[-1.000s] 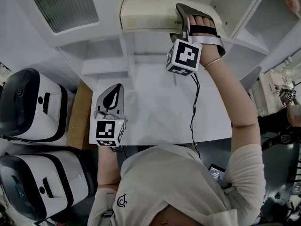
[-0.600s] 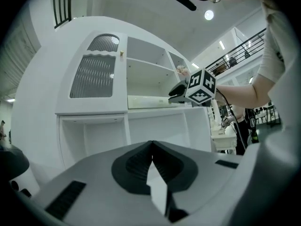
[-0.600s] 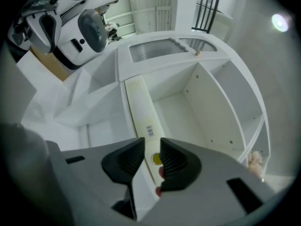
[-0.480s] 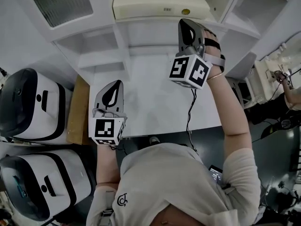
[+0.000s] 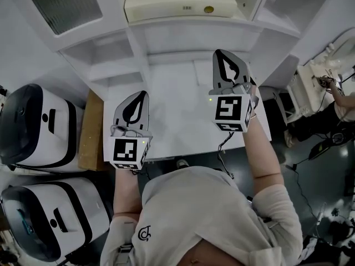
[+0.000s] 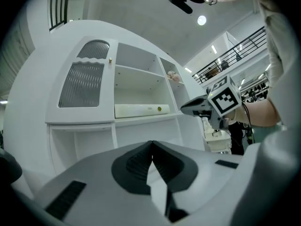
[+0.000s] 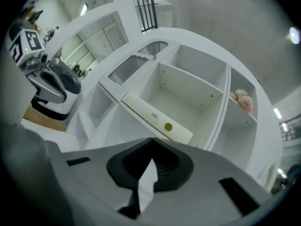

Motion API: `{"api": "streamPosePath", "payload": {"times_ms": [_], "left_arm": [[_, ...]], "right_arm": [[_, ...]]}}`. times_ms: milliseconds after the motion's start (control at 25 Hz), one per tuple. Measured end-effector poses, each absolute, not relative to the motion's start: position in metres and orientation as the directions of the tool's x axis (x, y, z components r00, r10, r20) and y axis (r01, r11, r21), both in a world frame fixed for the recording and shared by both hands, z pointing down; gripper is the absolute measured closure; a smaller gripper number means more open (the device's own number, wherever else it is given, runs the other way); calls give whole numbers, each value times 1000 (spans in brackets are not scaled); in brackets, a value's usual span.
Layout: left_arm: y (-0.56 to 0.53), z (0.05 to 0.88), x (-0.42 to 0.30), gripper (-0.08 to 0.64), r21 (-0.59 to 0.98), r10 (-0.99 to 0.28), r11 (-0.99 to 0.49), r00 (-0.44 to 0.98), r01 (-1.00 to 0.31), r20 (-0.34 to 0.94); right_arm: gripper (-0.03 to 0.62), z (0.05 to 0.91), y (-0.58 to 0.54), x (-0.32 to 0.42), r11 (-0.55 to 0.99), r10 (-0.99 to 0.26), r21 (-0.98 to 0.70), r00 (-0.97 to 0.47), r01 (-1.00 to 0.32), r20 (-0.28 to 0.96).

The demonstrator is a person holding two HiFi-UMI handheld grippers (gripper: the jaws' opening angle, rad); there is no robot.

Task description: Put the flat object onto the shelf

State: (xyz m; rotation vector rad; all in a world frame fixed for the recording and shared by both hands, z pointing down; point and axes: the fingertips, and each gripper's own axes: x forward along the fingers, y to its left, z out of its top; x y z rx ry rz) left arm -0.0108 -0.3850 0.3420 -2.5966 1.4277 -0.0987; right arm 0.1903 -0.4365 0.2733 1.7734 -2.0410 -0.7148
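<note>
Both together, empty: L tongs (image 5: 143, 94), R tongs (image 5: 218, 54) now back from flat obj (image 5: 177, 3) on shelf (image 5: 186, 29).

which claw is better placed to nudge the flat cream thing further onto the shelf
Right, probably: the right claw, shut and empty, sits nearer the flat cream object than the left claw, also shut.

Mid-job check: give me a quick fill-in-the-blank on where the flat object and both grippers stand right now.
1. The flat cream plastic slab lies on a ____ of the white cabinet.
2. The right gripper has its jaws ____.
3. The left gripper holds ____.
4. The small round button on the slab is ____.
Missing words: shelf; shut; nothing; yellow.
</note>
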Motion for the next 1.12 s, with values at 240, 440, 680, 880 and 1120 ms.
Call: {"api": "streamPosePath", "payload": {"times_ms": [240, 440, 680, 880, 1120], "left_arm": [[-389, 331, -9, 548, -201, -842, -517, 536, -832, -54], [-394, 322, -9, 548, -222, -844, -506, 531, -834, -71], [-401, 319, -10, 548, -233, -849, -495, 523, -837, -74], [-405, 320, -10, 548, -226, -849, -495, 522, -839, -77], [-411, 321, -9, 548, -208, -851, -497, 520, -843, -75]], "right_arm": [[584, 301, -419, 193, 166, -967, 433, -232, -886, -104], [586, 321, -410, 195, 222, -957, 303, -266, -927, -112], [586, 337, -409, 190, 315, -941, 171, -331, -934, -74], [588, 336, -412, 191, 331, -936, 142, -343, -933, -71], [588, 339, -415, 190, 342, -935, 141, -352, -929, -46]]}}
